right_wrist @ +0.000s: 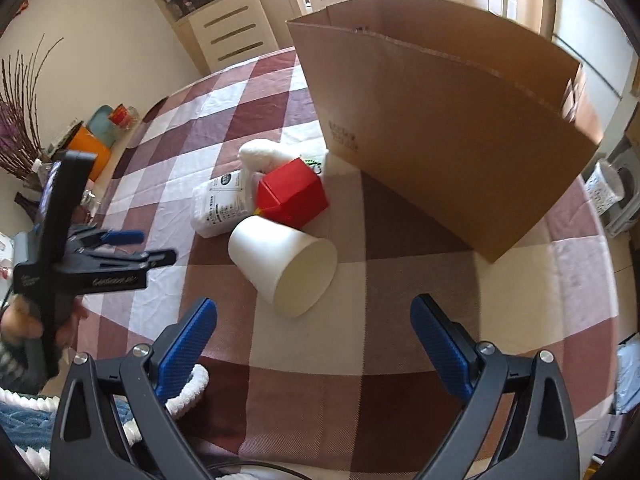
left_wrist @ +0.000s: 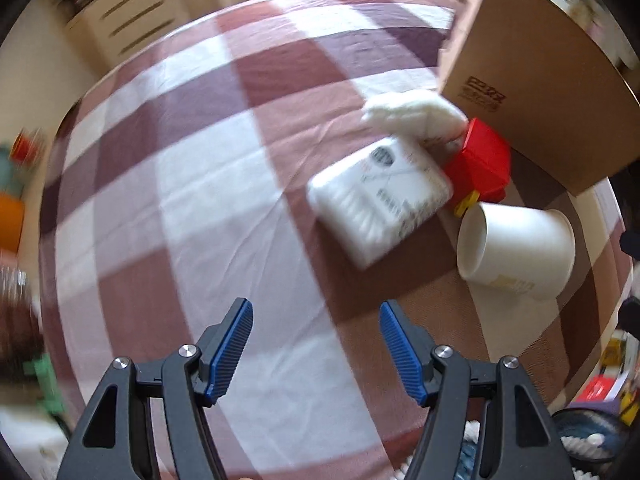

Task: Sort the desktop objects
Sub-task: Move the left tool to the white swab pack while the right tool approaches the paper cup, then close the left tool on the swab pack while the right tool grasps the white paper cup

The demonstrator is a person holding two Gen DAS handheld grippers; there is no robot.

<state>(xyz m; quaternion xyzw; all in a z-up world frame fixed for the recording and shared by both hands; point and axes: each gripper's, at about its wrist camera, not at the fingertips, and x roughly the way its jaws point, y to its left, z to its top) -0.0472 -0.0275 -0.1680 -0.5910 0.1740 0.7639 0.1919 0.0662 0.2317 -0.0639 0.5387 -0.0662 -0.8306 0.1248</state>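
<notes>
A white paper cup (right_wrist: 286, 266) lies on its side on the checked tablecloth; it also shows in the left wrist view (left_wrist: 516, 250). Behind it sit a red box (right_wrist: 294, 192) (left_wrist: 482, 160), a white pack of cotton swabs (right_wrist: 220, 206) (left_wrist: 380, 196) and a white fluffy toy (right_wrist: 264, 154) (left_wrist: 416, 114). A tall cardboard box (right_wrist: 452, 132) (left_wrist: 536, 76) stands open behind them. My left gripper (left_wrist: 316, 346) is open and empty, left of the pile; it also shows at the left of the right wrist view (right_wrist: 132, 246). My right gripper (right_wrist: 314, 342) is open and empty, just short of the cup.
The round table (right_wrist: 360, 380) has a maroon and white checked cloth. Orange and teal items (right_wrist: 96, 136) lie at its far left edge beside dried branches (right_wrist: 20, 136). A drawer cabinet (right_wrist: 232, 32) stands behind. A white and blue knit item (right_wrist: 188, 392) lies at the near edge.
</notes>
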